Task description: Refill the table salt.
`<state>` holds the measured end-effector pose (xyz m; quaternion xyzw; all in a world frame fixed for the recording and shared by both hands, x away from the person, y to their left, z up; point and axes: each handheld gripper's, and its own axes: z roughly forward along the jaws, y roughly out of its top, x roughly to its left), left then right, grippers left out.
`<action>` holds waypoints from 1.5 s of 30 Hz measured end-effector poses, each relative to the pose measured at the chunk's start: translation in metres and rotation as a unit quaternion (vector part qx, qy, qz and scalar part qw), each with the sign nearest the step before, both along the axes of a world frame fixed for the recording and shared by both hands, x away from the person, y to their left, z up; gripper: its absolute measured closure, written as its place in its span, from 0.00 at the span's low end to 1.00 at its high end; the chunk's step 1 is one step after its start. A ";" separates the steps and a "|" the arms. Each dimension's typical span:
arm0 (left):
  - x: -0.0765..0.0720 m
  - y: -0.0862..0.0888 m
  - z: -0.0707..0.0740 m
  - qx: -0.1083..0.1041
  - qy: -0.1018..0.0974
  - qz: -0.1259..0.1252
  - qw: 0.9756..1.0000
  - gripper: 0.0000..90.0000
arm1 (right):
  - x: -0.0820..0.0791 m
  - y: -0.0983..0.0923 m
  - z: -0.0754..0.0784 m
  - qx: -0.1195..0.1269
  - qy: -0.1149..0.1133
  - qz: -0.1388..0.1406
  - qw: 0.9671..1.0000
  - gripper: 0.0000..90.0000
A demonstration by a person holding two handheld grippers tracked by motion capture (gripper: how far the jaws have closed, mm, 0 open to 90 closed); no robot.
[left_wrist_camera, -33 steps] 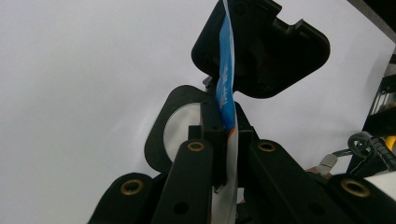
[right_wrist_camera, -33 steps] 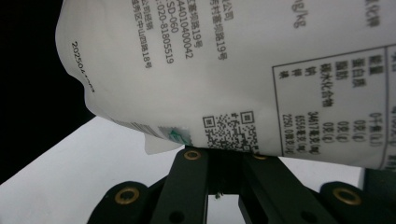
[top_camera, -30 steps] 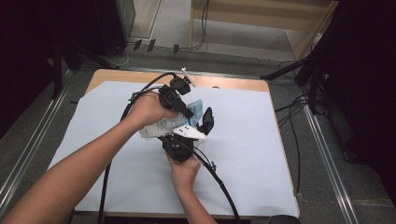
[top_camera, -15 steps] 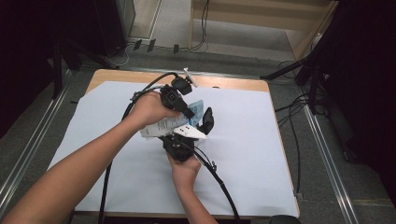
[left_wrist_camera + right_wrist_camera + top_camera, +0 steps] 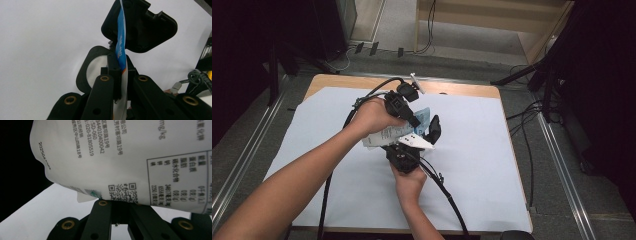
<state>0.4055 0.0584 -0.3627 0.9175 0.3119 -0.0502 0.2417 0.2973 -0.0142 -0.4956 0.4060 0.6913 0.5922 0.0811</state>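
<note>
Centre of the high view: both tools meet over the white-covered desk (image 5: 492, 165). The left tool (image 5: 412, 119) and right tool (image 5: 424, 140) are each clenched on the same white-and-blue packet (image 5: 384, 136), held just above the desk cover between the two hands. Left gripper view: the packet's blue edge (image 5: 121, 47) runs up between the closed jaws. Right gripper view: the packet's printed white face (image 5: 125, 157) fills the upper frame, pinched at its lower edge.
</note>
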 end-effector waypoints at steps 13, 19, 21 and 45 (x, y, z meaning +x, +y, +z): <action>0.000 -0.001 0.001 0.002 -0.001 0.001 1.000 1.00 | 0.000 0.000 0.001 0.007 0.002 -0.002 1.000 1.00; 0.000 -0.002 0.001 0.007 -0.002 0.001 1.000 1.00 | 0.000 0.000 0.001 0.005 0.001 -0.002 1.000 1.00; 0.000 -0.002 0.001 0.006 -0.001 0.001 1.000 1.00 | -0.001 0.000 0.002 0.004 -0.001 -0.002 1.000 1.00; 0.000 -0.004 -0.001 0.014 0.006 0.004 1.000 1.00 | 0.000 0.001 0.005 -0.022 -0.011 0.001 1.000 1.00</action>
